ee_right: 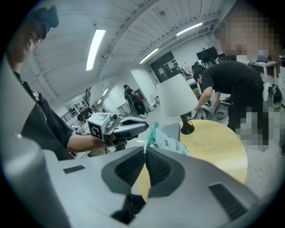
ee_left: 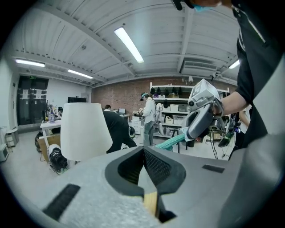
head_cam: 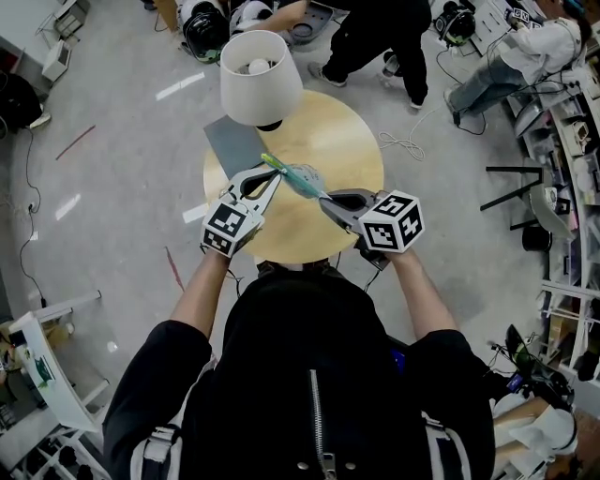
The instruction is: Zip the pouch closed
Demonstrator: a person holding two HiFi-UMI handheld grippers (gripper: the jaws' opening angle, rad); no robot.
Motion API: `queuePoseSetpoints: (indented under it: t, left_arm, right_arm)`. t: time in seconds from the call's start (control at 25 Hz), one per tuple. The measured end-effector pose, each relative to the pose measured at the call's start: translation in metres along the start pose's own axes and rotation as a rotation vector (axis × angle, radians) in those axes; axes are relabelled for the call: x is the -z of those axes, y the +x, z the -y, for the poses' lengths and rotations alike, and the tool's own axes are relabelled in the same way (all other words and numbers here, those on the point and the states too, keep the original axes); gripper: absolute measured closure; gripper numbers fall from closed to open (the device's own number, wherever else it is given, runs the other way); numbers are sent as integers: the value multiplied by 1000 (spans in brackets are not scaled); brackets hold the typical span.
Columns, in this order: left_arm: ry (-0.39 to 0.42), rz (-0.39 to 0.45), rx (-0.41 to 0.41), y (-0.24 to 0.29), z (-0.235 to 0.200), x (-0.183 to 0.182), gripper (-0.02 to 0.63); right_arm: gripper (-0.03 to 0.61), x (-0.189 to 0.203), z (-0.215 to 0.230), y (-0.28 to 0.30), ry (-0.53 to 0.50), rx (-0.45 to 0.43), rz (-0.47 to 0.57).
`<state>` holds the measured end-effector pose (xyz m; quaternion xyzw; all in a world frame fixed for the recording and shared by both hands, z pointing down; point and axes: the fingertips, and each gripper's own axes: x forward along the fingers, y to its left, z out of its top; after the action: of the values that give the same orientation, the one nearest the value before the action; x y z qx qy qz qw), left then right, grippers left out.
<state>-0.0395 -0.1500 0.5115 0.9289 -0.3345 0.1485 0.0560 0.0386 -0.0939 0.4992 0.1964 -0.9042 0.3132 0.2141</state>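
Plainly, the right gripper clamps the soft, teal, star-printed pouch by its edge. The left gripper is fully closed at the far yellow-green end, its pads hiding any contact.

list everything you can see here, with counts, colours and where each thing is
table: one, pale wood, round, centre
lamp: one, white shade, table's far edge
mat: one, grey, table's left side by the lamp
pouch: one, teal, held above the table
cable: one, white, floor right of the table
people: at least two, beyond the table
left claw: one, grey, shut on the pouch's left end
right claw: one, grey, shut on its right end
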Motion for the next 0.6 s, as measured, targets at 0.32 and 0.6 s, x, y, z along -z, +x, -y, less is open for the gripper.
queuePoseSetpoints:
  t: [0.32,0.6]
  left_arm:
    - [7,-21,-25,-3,-11,4,607]
    - [-51,-35,-90,-17,-33,16,611]
  right_arm:
    - [561,-2,0,2,-3,4,4]
    - [561,5,4,-7,15,16,9]
